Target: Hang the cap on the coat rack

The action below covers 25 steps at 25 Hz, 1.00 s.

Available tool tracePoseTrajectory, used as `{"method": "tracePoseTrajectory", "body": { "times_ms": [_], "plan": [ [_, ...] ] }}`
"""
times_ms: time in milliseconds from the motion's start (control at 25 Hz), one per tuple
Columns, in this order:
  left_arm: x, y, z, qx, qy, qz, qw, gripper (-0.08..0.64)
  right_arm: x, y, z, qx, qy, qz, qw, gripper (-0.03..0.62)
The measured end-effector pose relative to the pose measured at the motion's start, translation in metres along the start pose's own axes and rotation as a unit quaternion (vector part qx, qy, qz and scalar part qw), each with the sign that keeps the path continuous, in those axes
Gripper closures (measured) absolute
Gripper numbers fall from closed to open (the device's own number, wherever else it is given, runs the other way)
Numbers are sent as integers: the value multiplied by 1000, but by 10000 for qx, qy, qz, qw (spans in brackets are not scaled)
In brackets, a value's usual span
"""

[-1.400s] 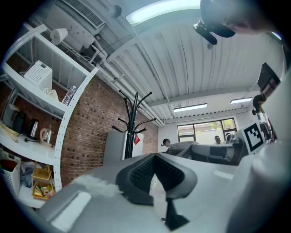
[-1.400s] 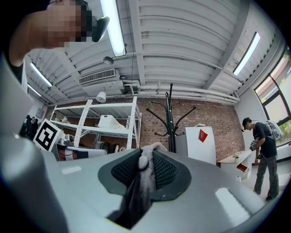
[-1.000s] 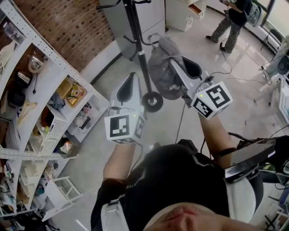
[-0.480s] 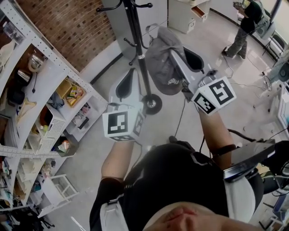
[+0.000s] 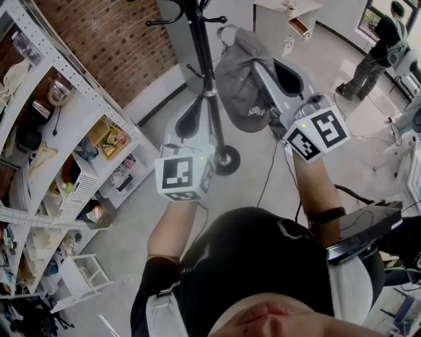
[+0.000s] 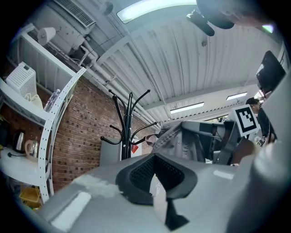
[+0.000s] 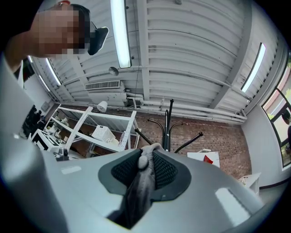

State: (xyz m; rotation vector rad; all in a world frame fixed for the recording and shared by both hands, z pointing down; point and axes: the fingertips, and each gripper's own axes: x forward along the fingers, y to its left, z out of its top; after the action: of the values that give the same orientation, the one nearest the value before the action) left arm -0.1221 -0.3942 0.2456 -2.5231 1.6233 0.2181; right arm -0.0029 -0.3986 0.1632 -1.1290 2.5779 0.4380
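The cap, clamped in the right gripper, has risen nearer the hooks of the rack, so hanging looks close; the left gripper, jaws together, holds nothing.

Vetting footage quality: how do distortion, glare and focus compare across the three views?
Head view: even light, sharp, cap crisp. Left gripper view: strong fisheye, black corners, ceiling light glaring. Right gripper view: same fisheye, strip light blown out, cap fabric soft.
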Motion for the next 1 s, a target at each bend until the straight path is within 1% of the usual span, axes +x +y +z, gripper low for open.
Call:
{"method": "tracePoseTrajectory", "body": {
  "times_ms": [240,600,1000],
  "plan": [
    [12,4,4,110,-67,0,9999,491,10,-6,8,-54,-140,60,9999,511],
    [27,13,7,155,-166,45,9997,491,27,-19,9,-65,-351,74,9993,511],
    [37,20,9,183,-189,119,9996,491,42,-35,-10,18,-203,-21,9998,511]
  ]
}}
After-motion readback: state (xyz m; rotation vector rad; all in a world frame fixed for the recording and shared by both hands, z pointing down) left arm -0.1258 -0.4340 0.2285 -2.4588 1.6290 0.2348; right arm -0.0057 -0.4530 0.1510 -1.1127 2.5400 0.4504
